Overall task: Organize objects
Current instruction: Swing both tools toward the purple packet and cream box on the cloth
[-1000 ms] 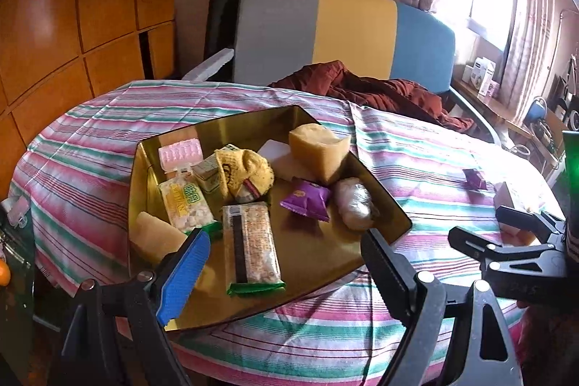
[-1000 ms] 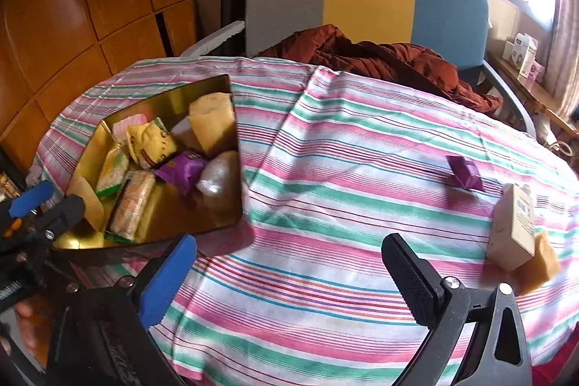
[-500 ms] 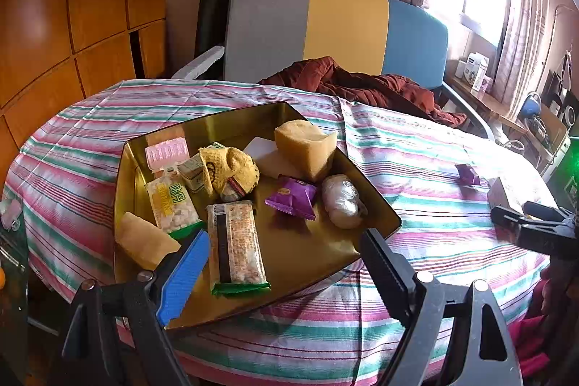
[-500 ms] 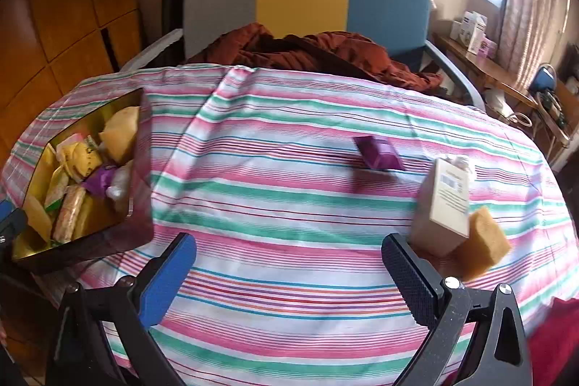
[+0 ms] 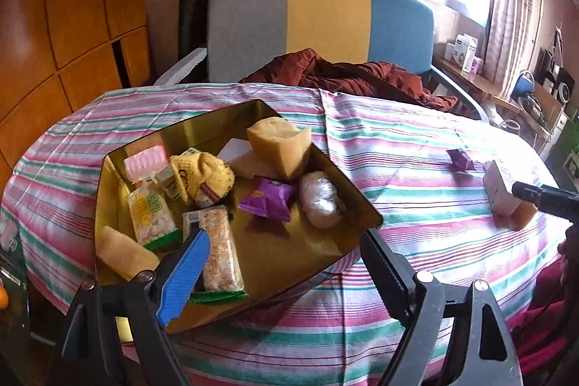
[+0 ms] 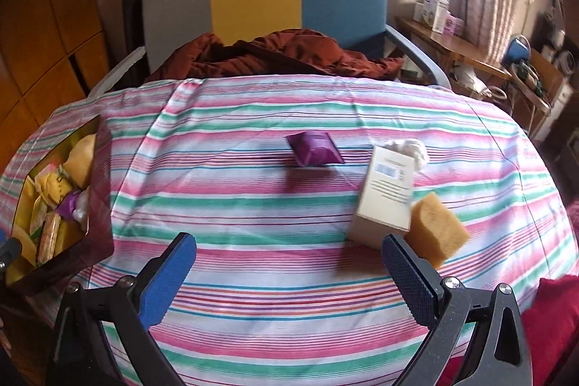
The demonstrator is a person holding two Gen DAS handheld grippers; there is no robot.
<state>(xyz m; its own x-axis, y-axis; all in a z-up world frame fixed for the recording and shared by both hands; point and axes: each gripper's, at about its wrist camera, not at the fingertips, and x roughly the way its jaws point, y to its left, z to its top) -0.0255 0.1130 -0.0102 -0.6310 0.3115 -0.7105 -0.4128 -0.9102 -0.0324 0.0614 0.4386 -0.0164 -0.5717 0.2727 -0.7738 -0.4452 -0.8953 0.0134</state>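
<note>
Left gripper [image 5: 282, 263]: standing wide apart, empty, hovering over gold tray [image 5: 119, 165]. Right gripper [image 6: 289, 263]: gaping, empty, facing box [image 6: 385, 196], sponge [image 6: 436, 228], purple packet [image 6: 314, 148].

Both wrist views downward, sharing striped tablecloth [image 5: 416, 169]

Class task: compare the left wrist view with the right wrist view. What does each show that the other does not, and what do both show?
Left wrist only: the pink ridged item and white packet lying in the gold tray.

Right wrist only: the white crumpled wad behind the cream box.

Both: the loose purple packet, the sponge, the striped cloth, and open, empty tongs, left and right.
</note>
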